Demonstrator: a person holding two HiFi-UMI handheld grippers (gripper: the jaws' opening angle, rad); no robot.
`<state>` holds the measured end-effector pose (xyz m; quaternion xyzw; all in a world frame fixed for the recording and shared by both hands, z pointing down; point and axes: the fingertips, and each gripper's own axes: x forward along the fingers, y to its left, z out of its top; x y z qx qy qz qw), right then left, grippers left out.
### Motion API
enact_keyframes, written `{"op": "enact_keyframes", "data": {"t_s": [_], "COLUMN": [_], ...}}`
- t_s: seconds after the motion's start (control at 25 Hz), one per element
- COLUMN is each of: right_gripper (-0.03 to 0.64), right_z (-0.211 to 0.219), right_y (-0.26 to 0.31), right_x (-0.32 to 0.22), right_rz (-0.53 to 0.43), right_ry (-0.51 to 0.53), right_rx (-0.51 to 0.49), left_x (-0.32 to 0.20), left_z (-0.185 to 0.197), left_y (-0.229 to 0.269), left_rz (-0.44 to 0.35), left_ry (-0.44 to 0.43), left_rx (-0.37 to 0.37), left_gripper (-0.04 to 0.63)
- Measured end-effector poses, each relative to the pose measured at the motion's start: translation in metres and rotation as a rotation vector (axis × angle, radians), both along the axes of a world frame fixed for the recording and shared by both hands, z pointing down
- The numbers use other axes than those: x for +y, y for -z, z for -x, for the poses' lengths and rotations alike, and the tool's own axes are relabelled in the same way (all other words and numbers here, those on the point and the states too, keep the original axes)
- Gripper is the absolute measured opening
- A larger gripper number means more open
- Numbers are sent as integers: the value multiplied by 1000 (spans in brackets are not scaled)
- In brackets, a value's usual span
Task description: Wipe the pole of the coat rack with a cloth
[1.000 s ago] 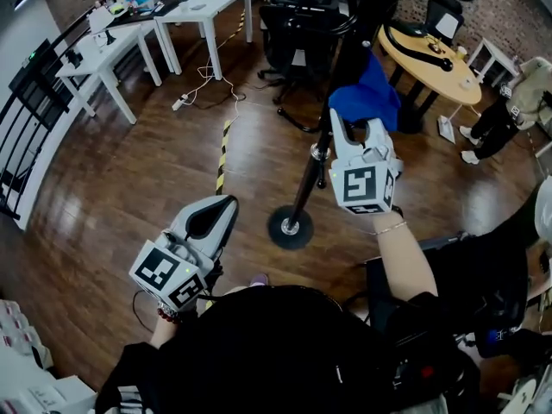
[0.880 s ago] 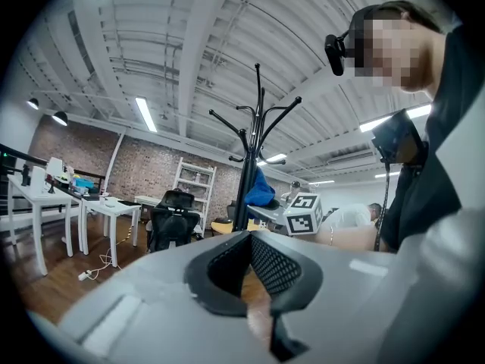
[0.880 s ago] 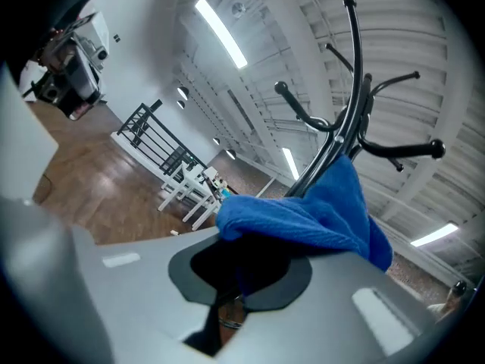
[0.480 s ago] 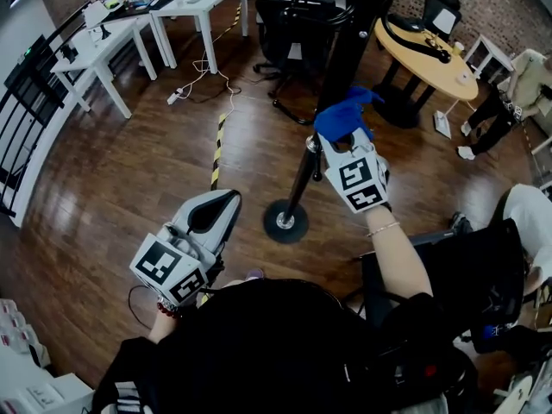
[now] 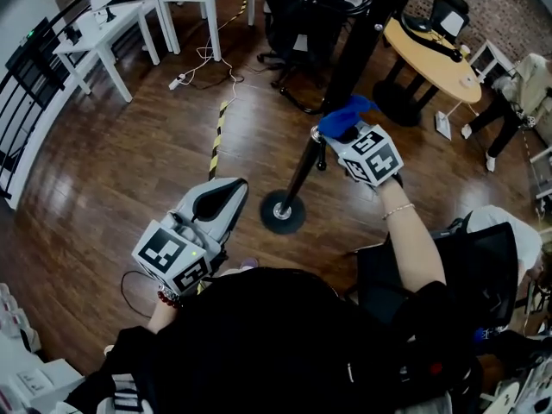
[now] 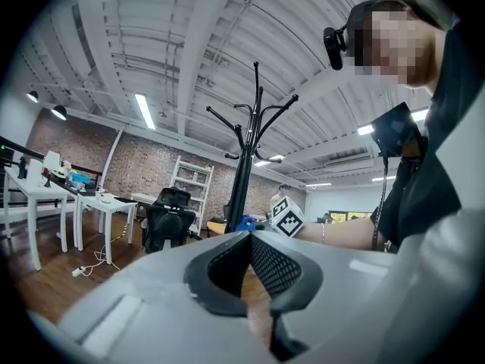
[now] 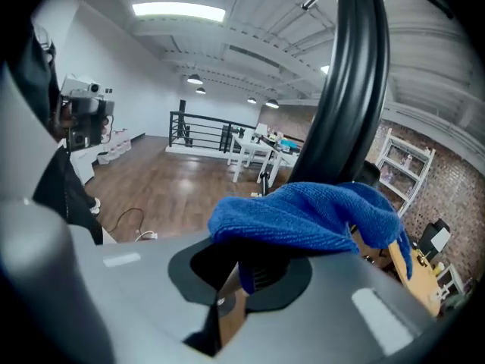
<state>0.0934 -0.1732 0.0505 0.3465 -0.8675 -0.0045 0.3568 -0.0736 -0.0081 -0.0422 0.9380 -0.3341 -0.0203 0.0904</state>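
The black coat rack pole (image 5: 345,59) rises from a round base (image 5: 282,211) on the wood floor. My right gripper (image 5: 347,136) is shut on a blue cloth (image 5: 342,117), which rests against the right side of the pole about mid-height. In the right gripper view the cloth (image 7: 318,214) bunches over the jaws, with the pole (image 7: 352,82) just behind it. My left gripper (image 5: 226,195) hangs low to the left of the base, shut and holding nothing. The left gripper view shows the rack (image 6: 244,165) standing further off.
Black office chairs (image 5: 302,20) stand behind the rack. A round wooden table (image 5: 435,54) is at the back right and white desks (image 5: 95,46) at the back left. A cable and striped tape (image 5: 217,136) lie on the floor.
My right gripper has slid down the pole with the cloth and turned, its marker cube now tipped toward the right. The left gripper has barely moved.
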Motion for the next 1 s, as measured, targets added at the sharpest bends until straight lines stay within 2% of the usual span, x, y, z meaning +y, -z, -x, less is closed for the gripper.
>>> {"op": "enact_keyframes", "data": {"t_s": [0.16, 0.32, 0.48, 0.64, 0.84, 1.0], "right_gripper": [23, 23, 23, 23, 23, 23], "right_z": [1, 8, 19, 21, 22, 24], "right_y": [-12, -14, -10, -7, 1, 12], "right_x": [2, 12, 27, 33, 54, 70], "right_rz": [69, 180, 317, 389, 578, 628], "right_ry": [3, 39, 101, 125, 145, 178], "right_rx": [-52, -76, -162, -216, -433, -557], "left_x": [-2, 0, 1, -1, -1, -4], "left_z": [2, 2, 2, 5, 4, 3], "left_y": [2, 2, 3, 2, 1, 2], "left_rz": [-10, -11, -14, -12, -16, -18], "left_ry": [11, 13, 13, 20, 21, 18], "left_rx": [5, 6, 7, 12, 8, 5], "left_gripper": [6, 6, 6, 6, 6, 6]}}
